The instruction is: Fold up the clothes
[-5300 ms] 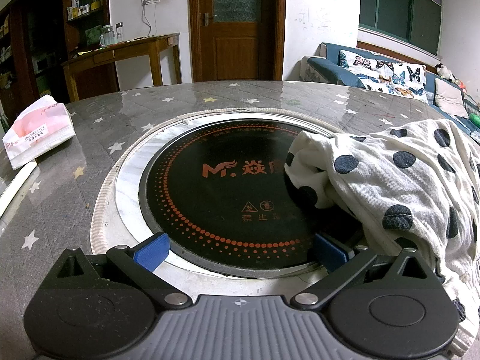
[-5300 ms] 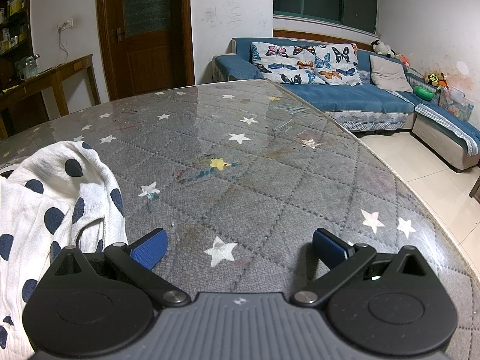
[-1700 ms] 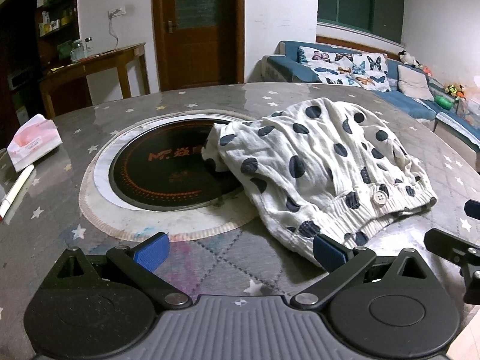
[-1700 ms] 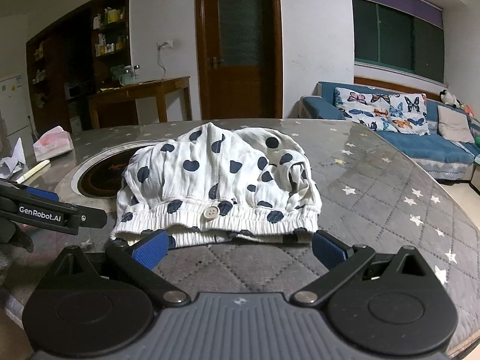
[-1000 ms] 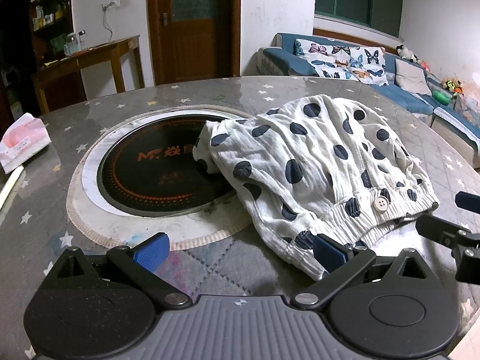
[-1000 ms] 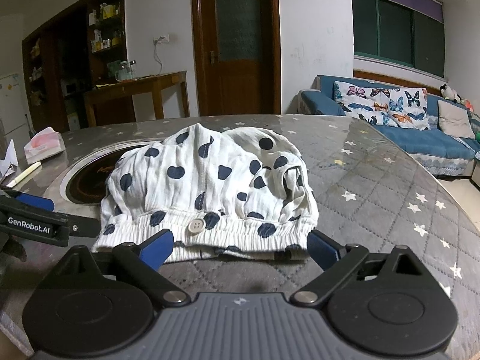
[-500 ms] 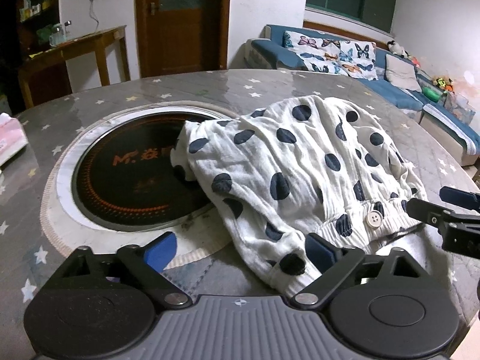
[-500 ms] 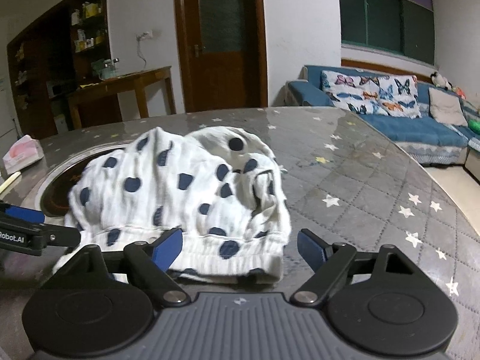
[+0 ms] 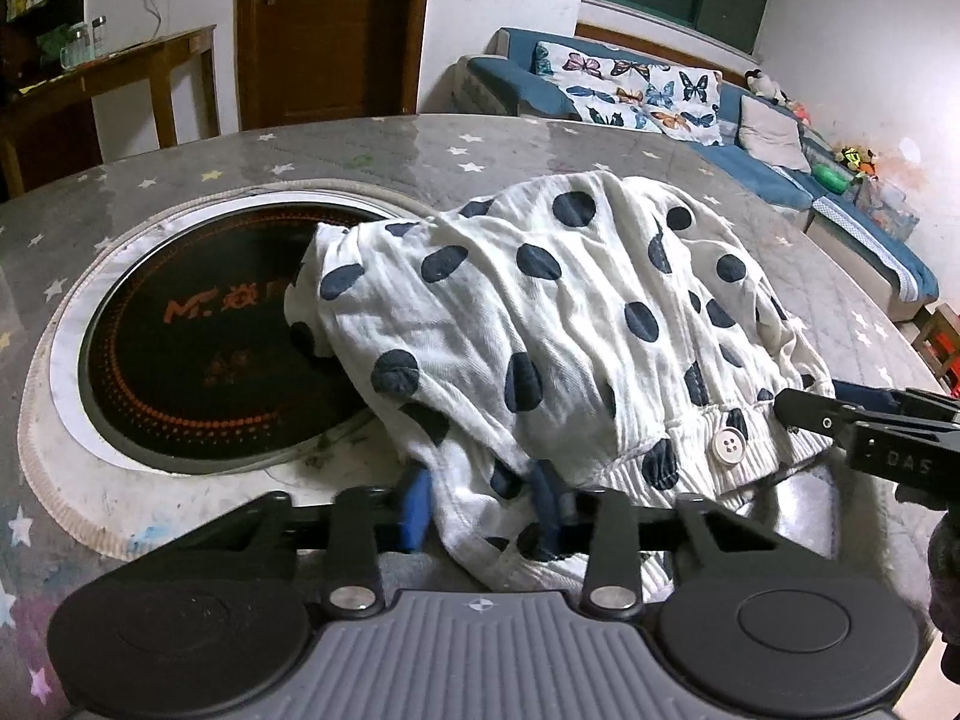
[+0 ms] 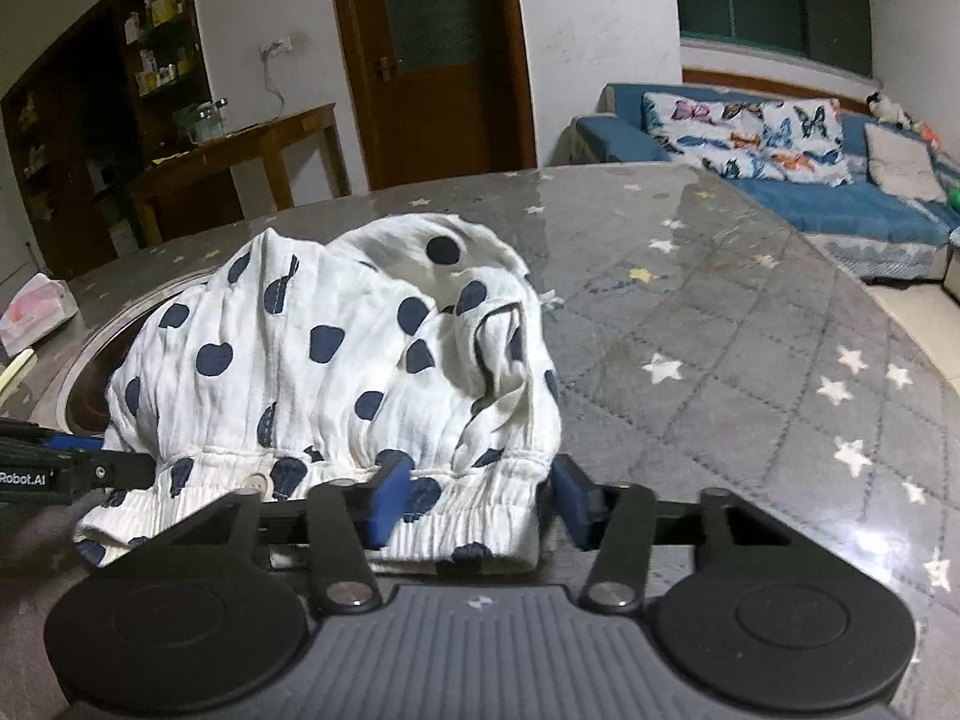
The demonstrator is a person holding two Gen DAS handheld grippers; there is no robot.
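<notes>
A round table (image 9: 420, 138) covered in grey quilted cloth with printed stars is seen, a black circular induction cooktop (image 9: 198, 354) with orange lettering set into it inside a pale ring. A pink-and-white tissue pack (image 10: 36, 312) is laid near the table's left edge. Beyond the far edge, a brown wooden door (image 10: 432, 60) is shown closed, a wooden side table (image 10: 240, 162) with glass jars is placed to its left, and a blue sofa (image 10: 810, 180) with butterfly-print cushions (image 10: 750, 126) is set under dark windows.

Blue sofa (image 10: 780, 192), brown door (image 10: 432, 60)
</notes>
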